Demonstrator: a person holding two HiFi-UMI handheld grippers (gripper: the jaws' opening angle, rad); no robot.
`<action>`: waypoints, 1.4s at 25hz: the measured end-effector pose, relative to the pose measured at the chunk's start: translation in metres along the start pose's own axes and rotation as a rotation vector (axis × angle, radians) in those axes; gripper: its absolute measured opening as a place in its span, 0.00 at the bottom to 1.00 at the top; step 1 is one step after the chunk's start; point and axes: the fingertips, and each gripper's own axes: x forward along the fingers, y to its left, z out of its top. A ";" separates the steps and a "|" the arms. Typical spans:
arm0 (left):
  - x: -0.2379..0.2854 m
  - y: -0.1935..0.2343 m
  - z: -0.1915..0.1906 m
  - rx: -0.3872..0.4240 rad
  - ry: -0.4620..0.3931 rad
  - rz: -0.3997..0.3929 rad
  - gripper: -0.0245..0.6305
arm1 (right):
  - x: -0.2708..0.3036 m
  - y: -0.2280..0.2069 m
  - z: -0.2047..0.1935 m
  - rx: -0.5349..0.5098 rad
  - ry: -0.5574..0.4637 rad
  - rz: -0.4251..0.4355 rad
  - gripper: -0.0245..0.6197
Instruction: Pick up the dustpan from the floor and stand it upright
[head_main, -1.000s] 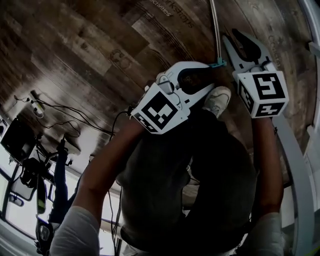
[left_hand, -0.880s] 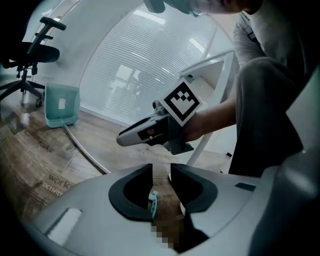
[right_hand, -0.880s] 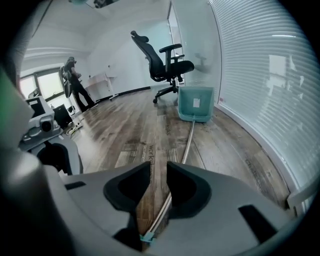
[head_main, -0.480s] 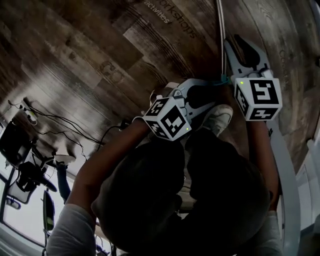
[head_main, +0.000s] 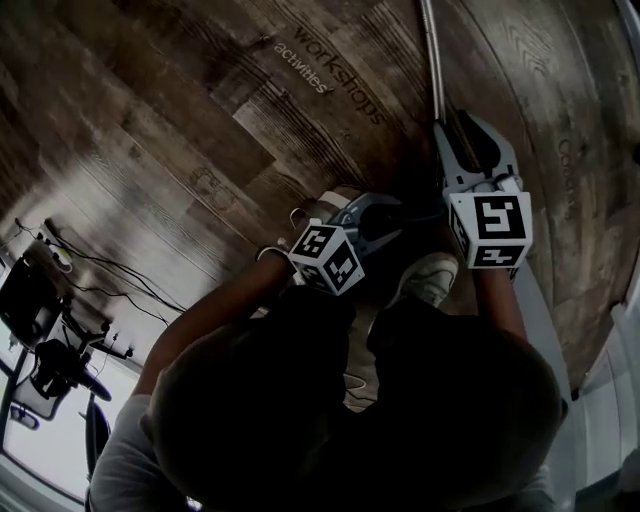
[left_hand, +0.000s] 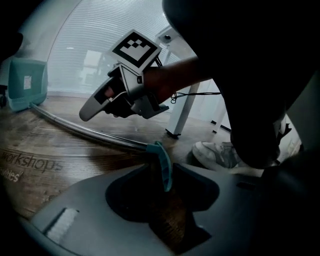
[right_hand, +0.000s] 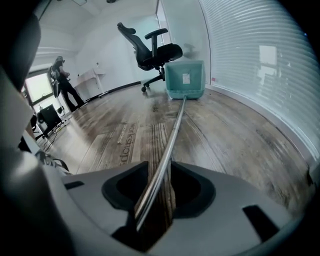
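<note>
The dustpan lies on the wood floor: a teal pan (right_hand: 185, 79) at the far end, a long metal pole (right_hand: 172, 135) and a teal grip (left_hand: 162, 167) at the near end. My left gripper (left_hand: 165, 200) straddles the teal grip; its jaws have just been opening and stand apart from it. My right gripper (right_hand: 157, 200) has the pole running between its jaws, which have also just been opening, with gaps on both sides. In the head view the left gripper (head_main: 395, 215) and right gripper (head_main: 455, 135) are low over the pole (head_main: 430, 50).
The person's white shoe (left_hand: 217, 155) stands right beside the grip. A white table leg (left_hand: 182, 112) is behind it. An office chair (right_hand: 152, 47) stands beyond the pan, by a wall with blinds. Cables (head_main: 120, 270) trail across the floor at the left.
Both grippers have come down toward the floor and the pole. The left one has rolled, its cube showing a different face. The person has bent lower over the floor.
</note>
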 end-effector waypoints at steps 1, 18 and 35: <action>0.003 -0.001 0.000 0.011 -0.001 -0.009 0.24 | 0.001 -0.004 -0.003 0.003 0.008 -0.009 0.20; 0.013 -0.013 -0.009 0.174 0.100 -0.039 0.13 | 0.014 0.001 -0.029 0.036 0.077 0.031 0.22; -0.033 0.012 0.040 0.103 -0.002 -0.002 0.11 | 0.012 0.003 0.001 0.238 0.046 0.073 0.22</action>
